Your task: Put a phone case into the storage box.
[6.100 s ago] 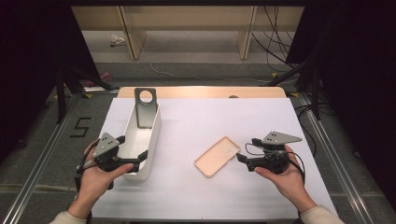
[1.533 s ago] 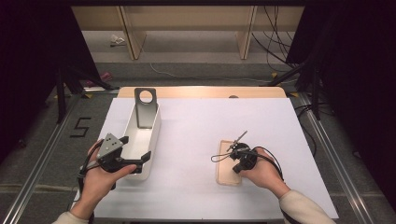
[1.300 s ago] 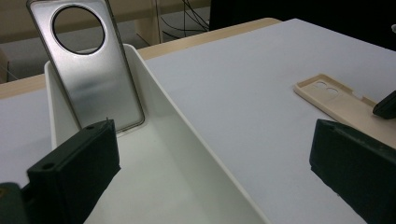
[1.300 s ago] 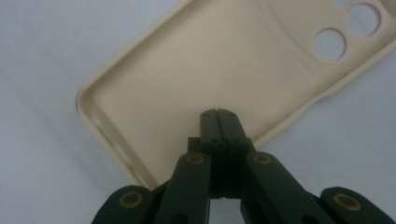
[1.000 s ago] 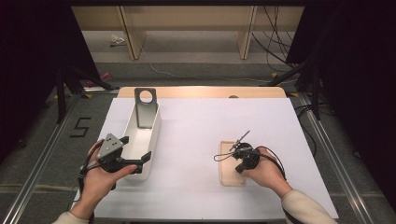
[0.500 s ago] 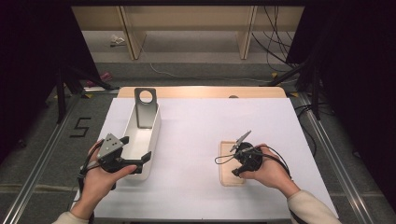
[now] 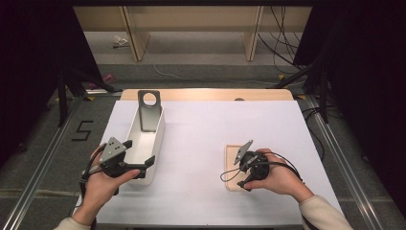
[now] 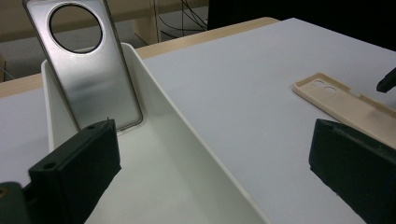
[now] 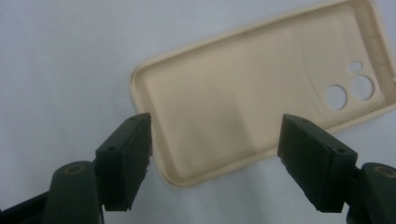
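Note:
A beige phone case [image 7: 231,160] [image 9: 243,98] lies hollow side up on the white table, right of the middle. My right gripper [image 7: 242,173] [image 9: 217,161] hangs just over its near end. Its jaws have just been opening and stand wide, clear of the case's edges. A white tray [image 7: 158,139] [image 8: 154,88] sits at the left, with a silver plate [image 7: 149,112] [image 8: 88,70] with a round hole leaning at its far end. My left gripper [image 7: 140,152] [image 8: 215,172] is open, one jaw inside the tray and one outside its right wall. The case [image 8: 345,100] also shows off to its right.
The white table top [image 7: 206,124] ends in a wooden strip [image 7: 210,94] at the back. Metal rails run along both sides on the floor. Cables [image 7: 282,52] and shelf legs stand beyond the far edge.
The right gripper's jaws went from shut to wide open over the case, and the hand drifted slightly nearer. Much earlier the case lay slanted farther left. The left hand stayed put.

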A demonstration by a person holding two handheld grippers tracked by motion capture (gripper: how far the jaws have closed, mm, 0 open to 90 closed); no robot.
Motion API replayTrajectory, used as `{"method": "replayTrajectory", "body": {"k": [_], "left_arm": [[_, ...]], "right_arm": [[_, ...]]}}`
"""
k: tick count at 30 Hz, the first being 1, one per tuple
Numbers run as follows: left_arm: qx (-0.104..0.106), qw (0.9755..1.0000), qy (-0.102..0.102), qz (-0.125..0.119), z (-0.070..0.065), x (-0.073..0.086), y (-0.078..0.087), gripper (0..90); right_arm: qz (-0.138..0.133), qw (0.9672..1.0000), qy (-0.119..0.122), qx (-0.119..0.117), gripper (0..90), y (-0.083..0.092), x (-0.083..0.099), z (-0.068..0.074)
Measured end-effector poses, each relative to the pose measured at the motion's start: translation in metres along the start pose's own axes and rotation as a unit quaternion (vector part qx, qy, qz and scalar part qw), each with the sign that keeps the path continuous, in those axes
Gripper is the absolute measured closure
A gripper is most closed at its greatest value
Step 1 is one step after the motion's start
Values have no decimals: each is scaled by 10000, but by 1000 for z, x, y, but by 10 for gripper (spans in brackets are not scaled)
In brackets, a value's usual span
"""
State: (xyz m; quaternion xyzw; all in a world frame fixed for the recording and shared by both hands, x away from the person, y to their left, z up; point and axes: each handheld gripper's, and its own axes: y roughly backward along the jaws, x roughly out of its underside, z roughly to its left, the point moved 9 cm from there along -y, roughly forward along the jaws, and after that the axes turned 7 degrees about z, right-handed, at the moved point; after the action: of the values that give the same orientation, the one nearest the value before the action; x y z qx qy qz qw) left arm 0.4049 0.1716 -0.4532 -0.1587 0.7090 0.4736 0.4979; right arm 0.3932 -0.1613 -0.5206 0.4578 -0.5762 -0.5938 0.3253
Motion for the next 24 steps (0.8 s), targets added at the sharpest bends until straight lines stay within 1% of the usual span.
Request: {"method": "replayTrajectory", "body": {"k": [6,8,10,12,14,16,21,24], "left_arm": [[2,10000,-3,-5,0,0,0,16],[6,10000,-6,-5,0,0,0,16],[6,10000,-17,-7,-1,-1,0,16],[10,10000,-17,-3,-1,0,0,16],[11,10000,-12,2,-1,0,0,16],[14,10000,-17,-1,-1,0,0,16],[21,10000,-18,3,-1,0,0,16],[26,10000,-29,-2,-2,0,0,16]], "right_arm": [[233,9989,395,44,313,-3,2,8],[352,9984,448,19,323,-3,3,11],[398,9974,607,34,343,-5,3,12],[399,9966,714,57,376,-6,2,15],[429,9959,798,83,388,-7,0,17],[512,9944,924,81,405,-9,0,19],[623,9926,1029,136,441,-14,0,22],[702,9911,1125,154,466,-16,0,24]]}}
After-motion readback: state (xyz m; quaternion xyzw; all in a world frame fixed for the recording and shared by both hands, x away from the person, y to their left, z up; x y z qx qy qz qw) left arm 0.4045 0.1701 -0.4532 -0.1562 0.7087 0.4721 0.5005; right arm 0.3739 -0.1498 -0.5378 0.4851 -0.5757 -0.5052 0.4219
